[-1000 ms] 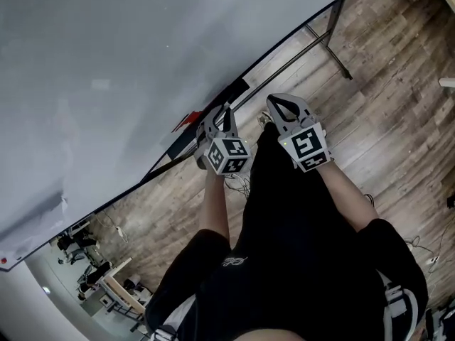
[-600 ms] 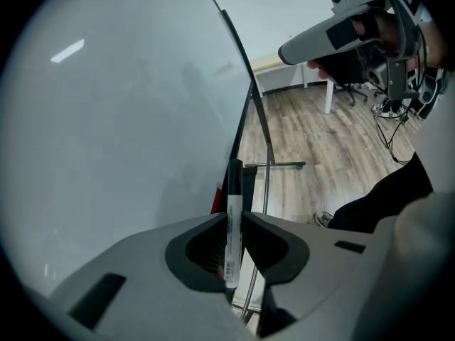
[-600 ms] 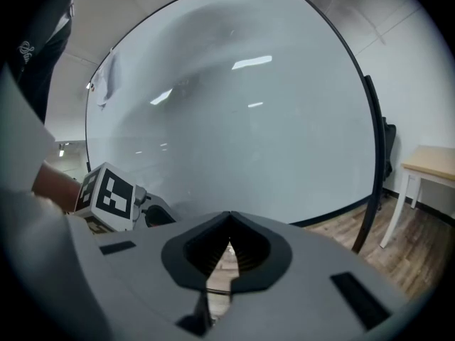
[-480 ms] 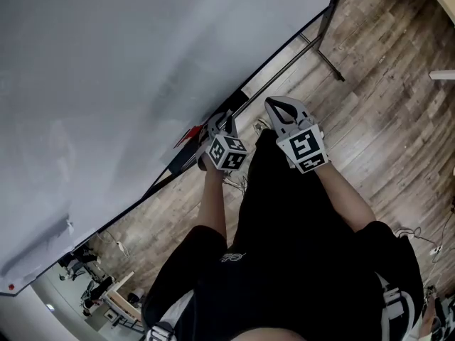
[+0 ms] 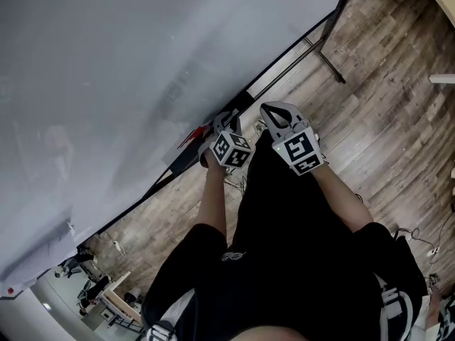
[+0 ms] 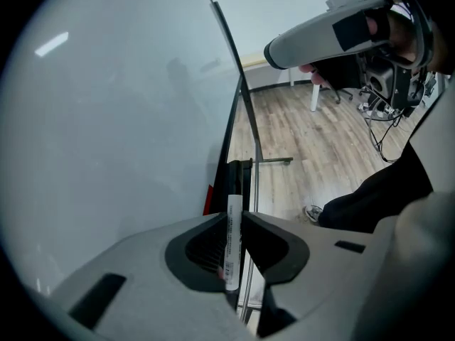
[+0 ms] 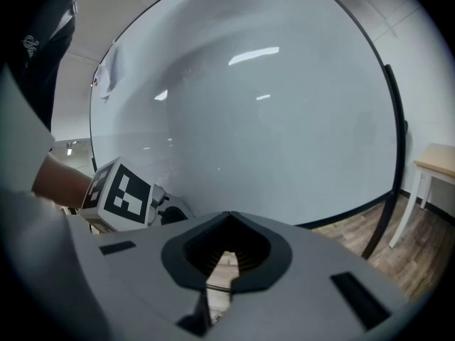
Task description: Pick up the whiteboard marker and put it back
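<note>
Now the left gripper (image 5: 222, 119) clamps the white marker (image 6: 233, 236) by the board's tray (image 6: 239, 177). Right gripper (image 5: 273, 109) is closed and empty. Best to keep the marker parallel to the tray, lower gently, then release.

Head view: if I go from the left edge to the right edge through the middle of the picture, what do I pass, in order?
whiteboard → left gripper, shut on a marker → right gripper → wooden floor
</note>
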Motion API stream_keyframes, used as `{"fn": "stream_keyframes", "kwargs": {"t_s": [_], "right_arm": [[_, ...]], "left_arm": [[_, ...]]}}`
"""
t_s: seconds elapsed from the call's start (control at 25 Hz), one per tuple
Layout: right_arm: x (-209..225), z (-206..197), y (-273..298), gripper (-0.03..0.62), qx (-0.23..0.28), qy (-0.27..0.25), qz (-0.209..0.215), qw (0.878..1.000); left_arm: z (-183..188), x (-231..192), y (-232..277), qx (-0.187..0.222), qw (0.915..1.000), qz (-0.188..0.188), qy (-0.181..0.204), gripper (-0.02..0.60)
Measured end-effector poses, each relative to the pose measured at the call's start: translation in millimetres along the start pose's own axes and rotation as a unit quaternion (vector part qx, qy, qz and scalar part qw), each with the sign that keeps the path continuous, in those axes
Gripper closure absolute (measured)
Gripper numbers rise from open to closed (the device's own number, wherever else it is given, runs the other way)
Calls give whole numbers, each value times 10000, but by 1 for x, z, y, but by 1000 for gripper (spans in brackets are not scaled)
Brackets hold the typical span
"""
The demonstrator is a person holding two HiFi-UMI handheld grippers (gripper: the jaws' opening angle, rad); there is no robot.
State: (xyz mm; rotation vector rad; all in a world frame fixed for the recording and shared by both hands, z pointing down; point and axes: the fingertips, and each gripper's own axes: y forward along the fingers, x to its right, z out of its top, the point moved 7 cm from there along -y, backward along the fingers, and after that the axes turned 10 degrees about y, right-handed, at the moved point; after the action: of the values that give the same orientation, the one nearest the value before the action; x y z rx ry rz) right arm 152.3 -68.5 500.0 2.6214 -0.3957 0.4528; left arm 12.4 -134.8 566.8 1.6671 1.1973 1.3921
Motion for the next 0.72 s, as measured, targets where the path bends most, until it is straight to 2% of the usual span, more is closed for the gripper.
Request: {"fn": "stream_keyframes", "kwargs": {"t_s": [0.44, 0.56, 0.72], "right_arm": [[-9, 6, 4, 591, 51, -31, 56, 10000], [-11, 6, 3, 591, 33, -56, 70, 10000], [-15, 5, 1, 591, 9, -108, 110, 9999]], "left_arm": [[-4, 4, 4, -73, 9999, 60, 59, 514], [-5, 1, 3, -71, 9998, 182, -37, 514], [-5, 0, -6, 11, 9994, 277, -228, 479]]}}
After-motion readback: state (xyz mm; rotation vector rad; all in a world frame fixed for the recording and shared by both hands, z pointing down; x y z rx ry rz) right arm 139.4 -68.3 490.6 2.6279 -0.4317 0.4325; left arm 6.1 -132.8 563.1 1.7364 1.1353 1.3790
